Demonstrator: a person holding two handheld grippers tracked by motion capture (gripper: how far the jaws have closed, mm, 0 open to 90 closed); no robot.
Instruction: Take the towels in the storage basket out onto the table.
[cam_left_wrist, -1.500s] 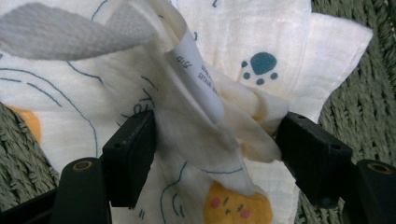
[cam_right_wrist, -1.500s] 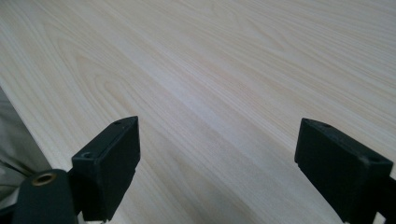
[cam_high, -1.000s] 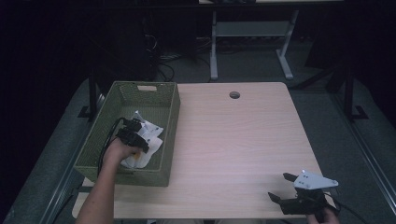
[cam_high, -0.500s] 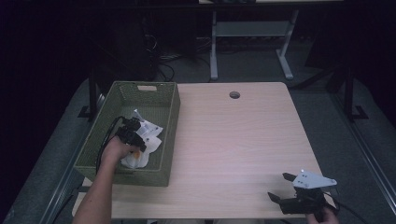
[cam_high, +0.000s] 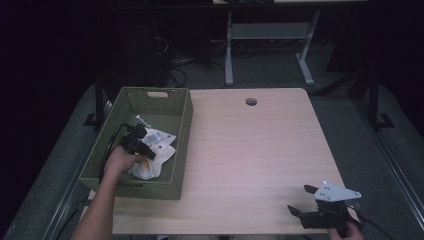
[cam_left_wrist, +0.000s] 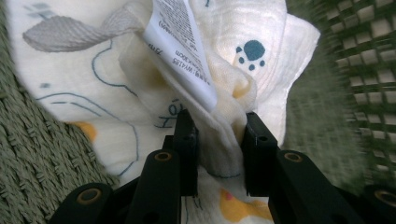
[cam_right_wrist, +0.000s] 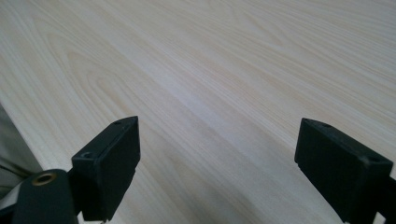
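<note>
- Table (cam_high: 250, 150): pale wood, with a round hole (cam_high: 251, 101) near its far edge.
- Basket (cam_high: 182, 130): green, woven, rectangular, on the table's left side, with a handle slot in its far wall.
- Cloth (cam_left_wrist: 93, 93): white, printed with a dark paw mark, orange patches and blue line drawings; it lies bunched inside the basket, toward the near end. A white care label (cam_left_wrist: 180, 46) and a grey tape loop (cam_left_wrist: 70, 30) show on it in my left gripper view.
- My left gripper (cam_high: 145, 150): down in the basket, my hand (cam_high: 120, 162) behind it. Its jaws are clenched on a raised fold of the cloth, which is pressed between both pads.
- My right gripper (cam_high: 303, 200): at the near right corner of the table, low over bare wood. Its jaws stand spread wide with nothing between them.
- The two grippers are well apart, with the bare middle of the table between them.
</note>
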